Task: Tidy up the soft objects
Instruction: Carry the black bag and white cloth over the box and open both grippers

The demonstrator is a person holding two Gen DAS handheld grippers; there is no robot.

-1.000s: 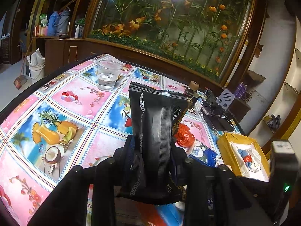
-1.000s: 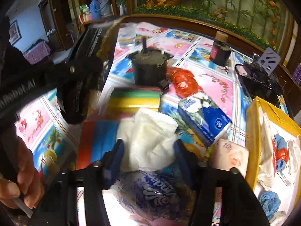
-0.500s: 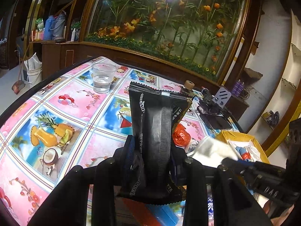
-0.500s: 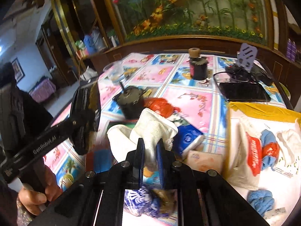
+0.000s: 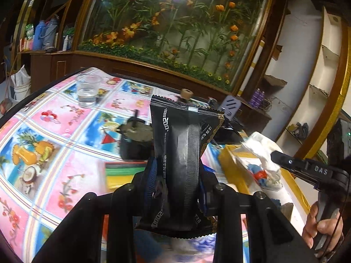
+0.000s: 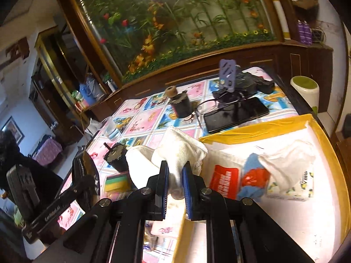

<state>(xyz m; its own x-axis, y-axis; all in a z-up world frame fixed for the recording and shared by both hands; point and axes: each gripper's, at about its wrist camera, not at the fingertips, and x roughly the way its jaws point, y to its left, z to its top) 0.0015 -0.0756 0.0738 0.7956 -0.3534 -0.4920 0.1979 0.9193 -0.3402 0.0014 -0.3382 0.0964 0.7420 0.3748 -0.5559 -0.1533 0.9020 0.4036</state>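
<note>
A black pouch [image 5: 182, 153] is clamped upright between the fingers of the left gripper [image 5: 177, 182], held above the patterned tablecloth [image 5: 54, 135]; the jaws are closed against its lower half and the crimped top edge points away from the camera. The same pouch is seen edge-on at the left of the right wrist view [image 6: 86, 182].

A white cloth [image 6: 179, 153] is pinched by the right gripper [image 6: 175, 182], jaws nearly closed on a narrow fold, the bulk of the cloth bunched above the fingertips. The cloth is held in the air near the left edge of the yellow box [image 6: 258, 125], partly over the table; in the left wrist view it is seen over the box [image 5: 261, 151].

Inside the box lie a red packet [image 6: 223, 184], a blue and red soft item [image 6: 252, 179], another white cloth [image 6: 287, 160] and a tissue pack [image 6: 291, 186].

On the tablecloth stand a clear cup [image 5: 87, 89], a dark lidded pot [image 5: 133, 140], a striped sponge stack [image 5: 122, 173], a small dark jar with a cork [image 6: 179, 103] and a phone [image 6: 237, 114].
</note>
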